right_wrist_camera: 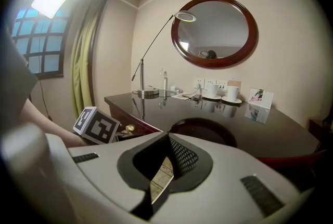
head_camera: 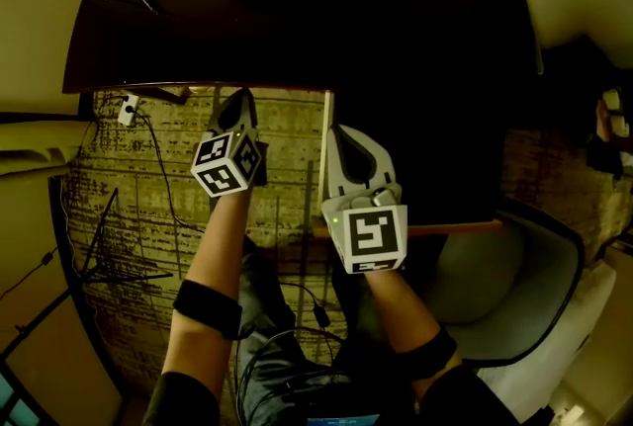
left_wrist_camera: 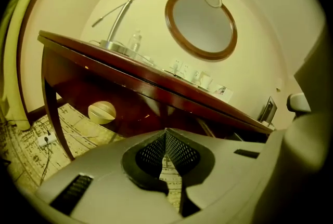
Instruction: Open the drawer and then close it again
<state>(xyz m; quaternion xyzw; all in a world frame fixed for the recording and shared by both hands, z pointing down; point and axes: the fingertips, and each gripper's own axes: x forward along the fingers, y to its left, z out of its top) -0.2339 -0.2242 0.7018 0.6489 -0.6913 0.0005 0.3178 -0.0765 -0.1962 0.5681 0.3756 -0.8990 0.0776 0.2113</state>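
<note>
A dark polished wooden desk (head_camera: 297, 9) fills the top of the head view; part of it juts toward me on the right, with a wooden edge (head_camera: 415, 228). No drawer front shows clearly in any view. My left gripper (head_camera: 237, 100) points at the desk's near edge (head_camera: 198, 86), shut and empty. In the left gripper view the tips (left_wrist_camera: 165, 132) meet below the desk's apron (left_wrist_camera: 156, 88). My right gripper (head_camera: 336, 131) hovers beside the jutting corner, shut on nothing. In the right gripper view its tips (right_wrist_camera: 167, 137) meet over the desk top (right_wrist_camera: 250, 129).
On the desk stand a lamp (right_wrist_camera: 148, 92), cups (right_wrist_camera: 231, 94) and a card (right_wrist_camera: 258, 98), under a round wall mirror (right_wrist_camera: 216, 30). A grey chair (head_camera: 514, 286) sits at my right. Cables (head_camera: 158, 177) lie on the patterned carpet. A pale round thing (left_wrist_camera: 102, 112) sits under the desk.
</note>
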